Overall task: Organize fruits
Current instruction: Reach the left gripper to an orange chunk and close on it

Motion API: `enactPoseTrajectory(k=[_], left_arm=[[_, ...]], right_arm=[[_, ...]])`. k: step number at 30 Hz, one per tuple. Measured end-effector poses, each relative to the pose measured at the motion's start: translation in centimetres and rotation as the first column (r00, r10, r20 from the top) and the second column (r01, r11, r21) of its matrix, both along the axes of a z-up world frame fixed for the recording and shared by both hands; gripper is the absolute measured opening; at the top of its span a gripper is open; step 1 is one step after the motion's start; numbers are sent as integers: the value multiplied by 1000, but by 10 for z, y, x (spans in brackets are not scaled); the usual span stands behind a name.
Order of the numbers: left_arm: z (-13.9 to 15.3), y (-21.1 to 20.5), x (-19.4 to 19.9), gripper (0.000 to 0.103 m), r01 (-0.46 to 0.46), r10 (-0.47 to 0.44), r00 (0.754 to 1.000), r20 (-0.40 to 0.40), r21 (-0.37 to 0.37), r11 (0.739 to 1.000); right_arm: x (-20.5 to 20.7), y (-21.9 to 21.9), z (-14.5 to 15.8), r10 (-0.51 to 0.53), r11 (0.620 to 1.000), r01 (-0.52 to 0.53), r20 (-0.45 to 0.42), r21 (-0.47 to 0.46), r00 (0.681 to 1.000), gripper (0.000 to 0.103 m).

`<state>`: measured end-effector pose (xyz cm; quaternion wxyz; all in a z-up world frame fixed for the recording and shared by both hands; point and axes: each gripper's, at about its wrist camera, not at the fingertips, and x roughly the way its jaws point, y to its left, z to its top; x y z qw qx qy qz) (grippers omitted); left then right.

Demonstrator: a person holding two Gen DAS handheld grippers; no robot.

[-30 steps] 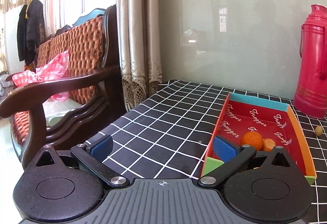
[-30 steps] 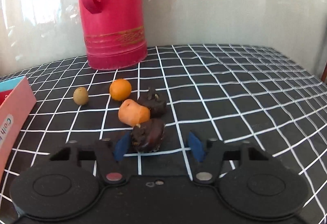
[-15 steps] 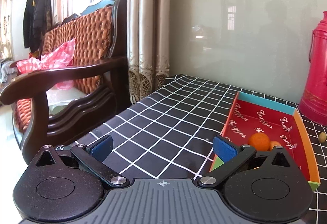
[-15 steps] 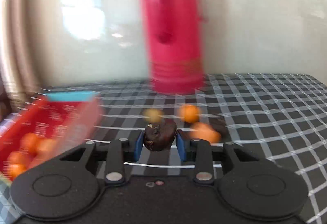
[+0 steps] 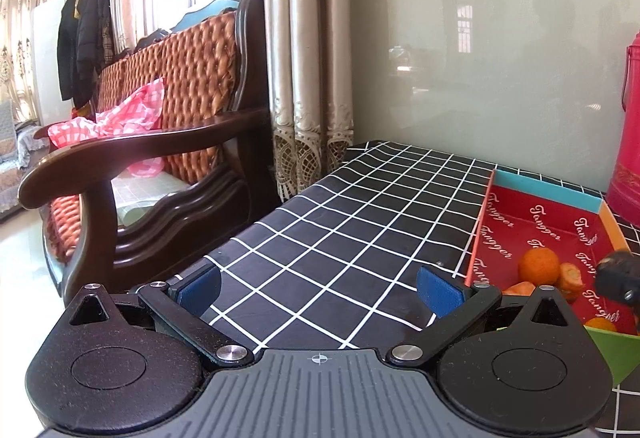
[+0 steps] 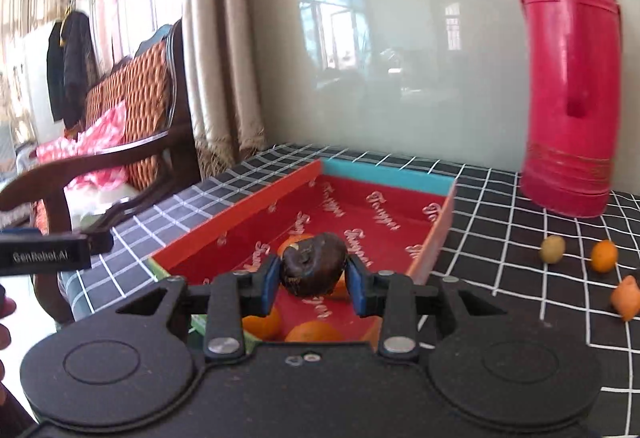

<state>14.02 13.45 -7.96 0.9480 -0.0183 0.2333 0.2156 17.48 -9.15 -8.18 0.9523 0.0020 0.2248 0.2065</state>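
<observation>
Black cloth with white squares covers the bench [image 5: 344,230], and a pale shiny wall stands behind it. Your right gripper [image 6: 313,280] has its jaws squeezed on a dark brown fruit [image 6: 312,268]. You hold it in the air over the near end of the red tray [image 6: 244,216]. The tray has a blue far wall and white words on its floor. Oranges [image 6: 314,332] lie in the tray under the dark fruit, close to the near end.

Your left gripper [image 5: 318,288] has its jaws wide apart and holds nothing. It hangs low over the bare cloth, just left of the tray [image 5: 542,188]. From that side you can see an orange [image 5: 539,266] and a cut orange piece [image 5: 570,276] in the tray. The dark fruit [image 5: 618,278] shows there too, blurry, at the right edge.

On the cloth to the right of the tray sit a small green-brown fruit [image 6: 553,249], a small orange [image 6: 604,256] and an orange piece [image 6: 626,298]. They are near each other but not touching. A tall red flask [image 6: 570,78] stands upright behind them by the wall. A wooden sofa [image 5: 172,126] with a pink checked cloth [image 5: 120,118] on it stands left of the bench.
</observation>
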Motion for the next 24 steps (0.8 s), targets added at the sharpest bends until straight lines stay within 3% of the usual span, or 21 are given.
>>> enactPoseTrajectory(k=[3, 10, 15, 17, 19, 24], left_arm=[[0, 3, 1, 103, -2, 1, 1000, -5, -11, 1000], [2, -8, 2, 103, 36, -36, 999, 5, -15, 999], [4, -35, 3, 103, 111, -111, 994, 24, 5, 994], [6, -48, 4, 103, 145, -146, 989, 32, 20, 989], [6, -63, 4, 103, 185, -186, 982, 38, 29, 982], [7, -104, 6, 103, 294, -297, 954, 51, 47, 955]], right_arm=[[-6, -5, 4, -34, 999, 33, 47, 9, 998, 71], [-15, -34, 10, -161, 987, 159, 89, 27, 983, 78], [-22, -67, 14, -320, 947, 319, 123, 31, 939, 85], [-28, -81, 16, -404, 914, 405, 153, 24, 902, 87], [-33, -97, 18, -504, 860, 511, 181, 8, 845, 94], [-43, -141, 18, -729, 663, 748, 204, -30, 654, 97]])
